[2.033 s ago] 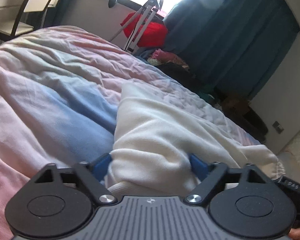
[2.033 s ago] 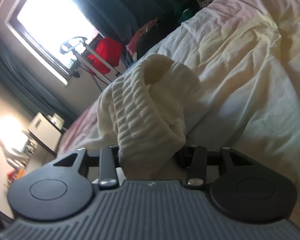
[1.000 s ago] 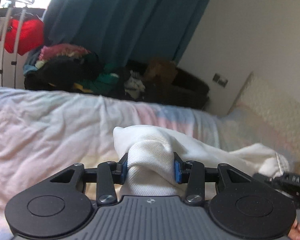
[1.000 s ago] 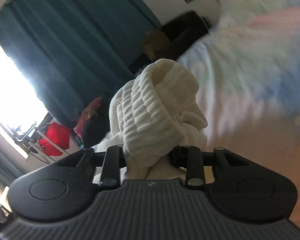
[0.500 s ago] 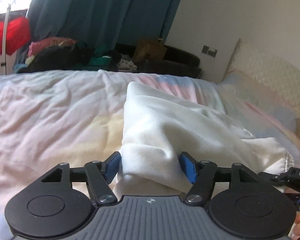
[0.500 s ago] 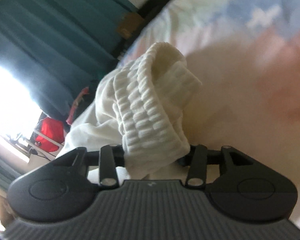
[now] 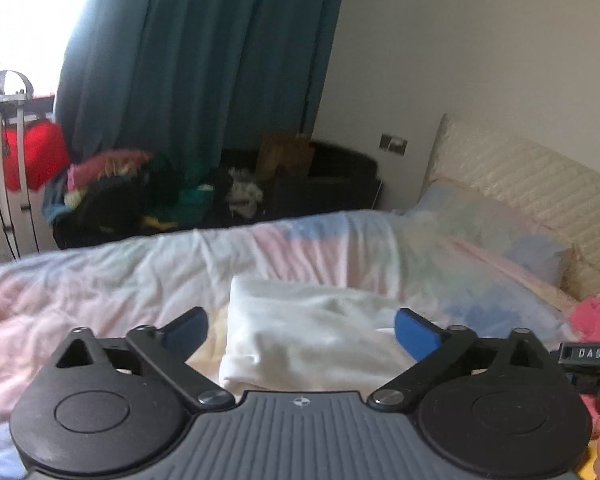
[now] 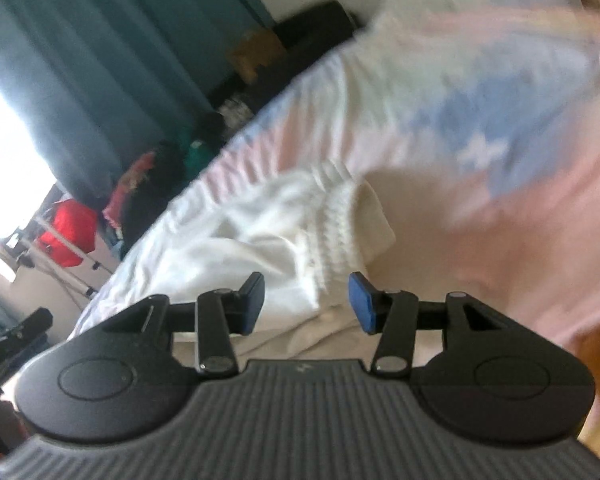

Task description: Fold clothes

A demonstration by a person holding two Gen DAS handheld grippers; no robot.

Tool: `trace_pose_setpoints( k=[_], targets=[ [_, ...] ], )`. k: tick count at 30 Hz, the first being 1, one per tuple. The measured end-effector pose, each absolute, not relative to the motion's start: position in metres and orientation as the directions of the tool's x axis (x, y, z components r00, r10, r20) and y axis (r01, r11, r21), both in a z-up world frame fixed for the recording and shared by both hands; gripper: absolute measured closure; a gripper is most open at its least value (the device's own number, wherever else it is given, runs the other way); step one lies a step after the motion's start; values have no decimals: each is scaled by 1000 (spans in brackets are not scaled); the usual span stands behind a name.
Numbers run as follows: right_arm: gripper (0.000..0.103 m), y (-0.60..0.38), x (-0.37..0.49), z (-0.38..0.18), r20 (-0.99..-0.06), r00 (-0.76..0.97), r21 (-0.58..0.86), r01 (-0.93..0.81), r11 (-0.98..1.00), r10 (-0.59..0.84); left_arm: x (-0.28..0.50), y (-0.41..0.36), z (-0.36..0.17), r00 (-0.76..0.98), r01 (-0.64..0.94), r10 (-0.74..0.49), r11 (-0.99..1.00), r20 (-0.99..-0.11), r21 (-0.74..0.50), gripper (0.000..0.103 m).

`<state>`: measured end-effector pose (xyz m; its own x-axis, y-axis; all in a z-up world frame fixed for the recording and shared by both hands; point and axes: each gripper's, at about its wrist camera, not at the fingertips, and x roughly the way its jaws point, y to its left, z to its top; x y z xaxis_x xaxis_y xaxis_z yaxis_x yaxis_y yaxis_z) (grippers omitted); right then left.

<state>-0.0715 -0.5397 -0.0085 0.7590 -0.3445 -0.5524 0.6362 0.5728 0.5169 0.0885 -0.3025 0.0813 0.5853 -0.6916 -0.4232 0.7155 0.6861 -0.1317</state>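
Note:
A white garment lies folded on the pastel bedspread, right in front of my left gripper. The left gripper is open, its blue pads wide apart on either side of the cloth, holding nothing. In the right wrist view the same white garment lies on the bed with its ribbed cuff toward me. My right gripper is open just in front of the ribbed edge, and it is empty. This view is blurred.
A pillow and a quilted headboard are at the right. A pink item lies near the right edge of the bed. Beyond the bed are piled clothes, teal curtains and a red bag on a stand.
Both grippers have let go of the white garment and opened. The garment now rests folded on the bed, and both grippers have drawn back a little from it.

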Motion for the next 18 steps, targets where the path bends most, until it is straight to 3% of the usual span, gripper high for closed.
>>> trace_pose_setpoints(
  k=[2, 4, 5, 6, 18],
  targets=[
    [49, -527, -82, 16, -520, 770, 488, 623, 612, -369, 68, -291, 102, 593, 714, -692, 688, -411, -128, 0],
    [31, -512, -93, 38, -485, 781, 454, 609, 650, -393, 47, -278, 119, 600, 715, -695, 688, -396, -126, 0],
    [16, -504, -99, 49, -466, 787, 436, 602, 669, -405, 36, -271, 128, 607, 714, -695, 690, -385, -121, 0],
    [10, -495, -104, 60, -447, 794, 418, 593, 688, -412, 26, -265, 136, 614, 713, -695, 692, -373, -116, 0],
    [11, -397, -160, 121, -326, 838, 256, 524, 812, -438, -84, -194, 173, 662, 694, -687, 713, -300, -101, 0]
  ],
)
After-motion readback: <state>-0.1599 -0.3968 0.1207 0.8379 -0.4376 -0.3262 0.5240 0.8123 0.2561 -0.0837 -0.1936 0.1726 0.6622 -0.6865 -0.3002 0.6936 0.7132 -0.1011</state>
